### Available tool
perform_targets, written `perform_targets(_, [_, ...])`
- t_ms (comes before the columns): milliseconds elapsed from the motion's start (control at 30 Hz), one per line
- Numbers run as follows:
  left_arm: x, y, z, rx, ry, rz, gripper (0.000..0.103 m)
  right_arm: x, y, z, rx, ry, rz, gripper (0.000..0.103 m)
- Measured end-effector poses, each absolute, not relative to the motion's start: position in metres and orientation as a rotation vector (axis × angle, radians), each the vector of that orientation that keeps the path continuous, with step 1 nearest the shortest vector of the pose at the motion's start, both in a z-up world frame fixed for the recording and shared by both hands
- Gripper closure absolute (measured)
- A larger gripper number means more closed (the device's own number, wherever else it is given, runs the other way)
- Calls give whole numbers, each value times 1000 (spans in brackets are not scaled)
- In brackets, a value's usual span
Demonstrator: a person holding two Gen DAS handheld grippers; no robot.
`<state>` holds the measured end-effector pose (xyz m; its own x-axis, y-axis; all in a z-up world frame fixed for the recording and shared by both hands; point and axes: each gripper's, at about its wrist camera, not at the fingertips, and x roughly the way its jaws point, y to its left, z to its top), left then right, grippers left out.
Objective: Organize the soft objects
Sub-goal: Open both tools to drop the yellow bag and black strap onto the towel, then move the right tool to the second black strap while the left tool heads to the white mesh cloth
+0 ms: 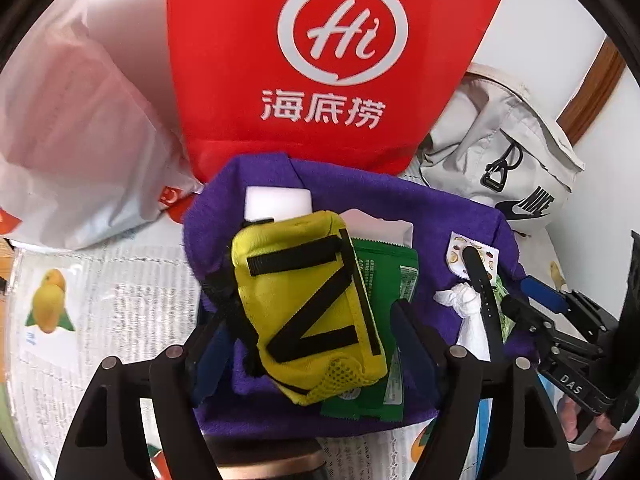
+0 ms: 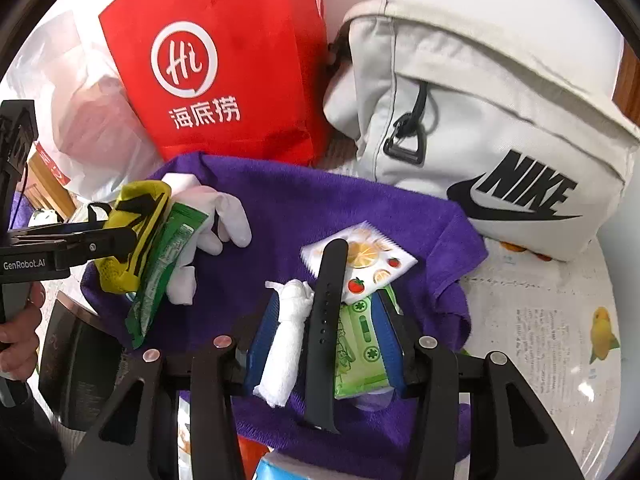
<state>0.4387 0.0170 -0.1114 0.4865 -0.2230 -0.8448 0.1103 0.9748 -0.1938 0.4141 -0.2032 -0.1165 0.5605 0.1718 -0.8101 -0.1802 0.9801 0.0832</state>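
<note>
Resting between both spread, empty grippers (image 1: 312,320) (image 2: 320,332): yellow pouch (image 1: 308,304), white roll (image 2: 286,336), black strap (image 2: 326,332), all on the purple towel (image 2: 360,208); bagging seemingly left.

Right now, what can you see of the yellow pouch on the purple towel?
The yellow pouch is small, soft fabric with black straps forming a zigzag and a yellow mesh pocket at its near corner. It lies tilted on the purple towel, overlapping a green packet and a white block. It sits between the left gripper's open jaws; whether the pads touch it is unclear.
</note>
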Motion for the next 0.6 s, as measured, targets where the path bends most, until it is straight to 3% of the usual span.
perform_targets(600, [327, 28, -44, -58, 960, -140, 28, 303, -200, -61, 32, 890, 234, 55])
